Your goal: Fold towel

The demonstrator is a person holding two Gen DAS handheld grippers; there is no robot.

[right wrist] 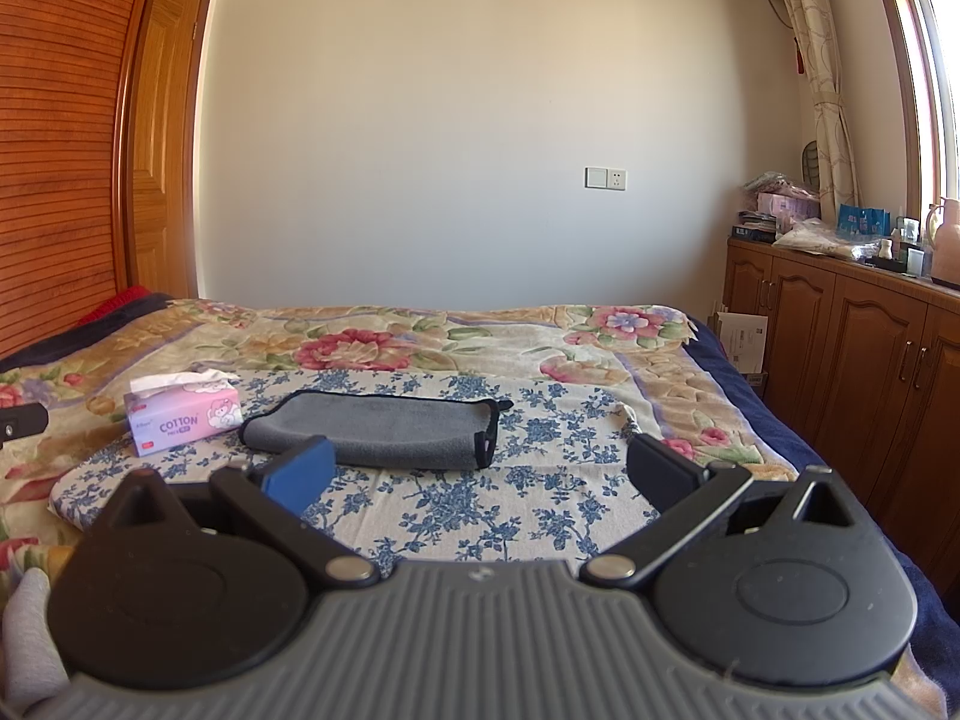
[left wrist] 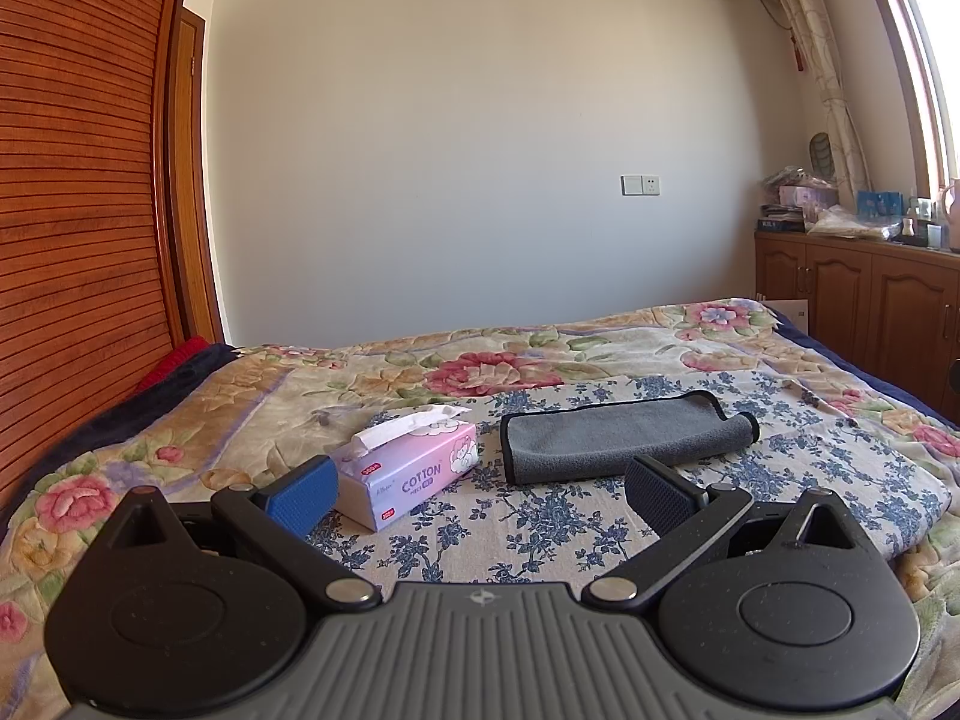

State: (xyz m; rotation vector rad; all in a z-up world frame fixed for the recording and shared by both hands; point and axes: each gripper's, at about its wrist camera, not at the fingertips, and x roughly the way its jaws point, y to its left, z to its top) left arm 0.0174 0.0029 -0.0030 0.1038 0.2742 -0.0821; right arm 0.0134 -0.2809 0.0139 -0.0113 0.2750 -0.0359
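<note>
The grey towel (left wrist: 618,435) (right wrist: 384,429) lies flat on a blue-flowered cloth (left wrist: 540,516) (right wrist: 480,498) spread over the bed, already folded into a long narrow strip with black-bound edges. Its long axis runs left to right across both views, roughly parallel to the far wall. In the left wrist view one end is a straight black-edged side facing the tissue pack and the other end curls up in a small roll; in the right wrist view the rounded fold is at the left and the black-edged open end at the right.

Just to the towel's left stands a pink tissue pack (left wrist: 414,468) (right wrist: 183,420) marked COTTON, a white tissue sticking out of its top; it is near the towel but apart from it.

The blue-flowered cloth rests on a larger quilt (left wrist: 480,360) (right wrist: 420,336) with pink and gold blossoms that covers the bed. Beyond is a plain pale wall (left wrist: 480,150) (right wrist: 450,120) with a switch plate. A ribbed wooden wardrobe (left wrist: 78,180) (right wrist: 54,150) is at the left, and wooden cabinets (left wrist: 870,300) (right wrist: 852,360) with clutter on top stand under a curtained window at the right.

The left gripper (left wrist: 480,492) hovers short of the towel, jaws spread wide, grasping nothing. The right gripper (right wrist: 480,477) is likewise spread wide and empty, its blue pad overlapping the towel's near edge in view; whether it touches I cannot tell.
</note>
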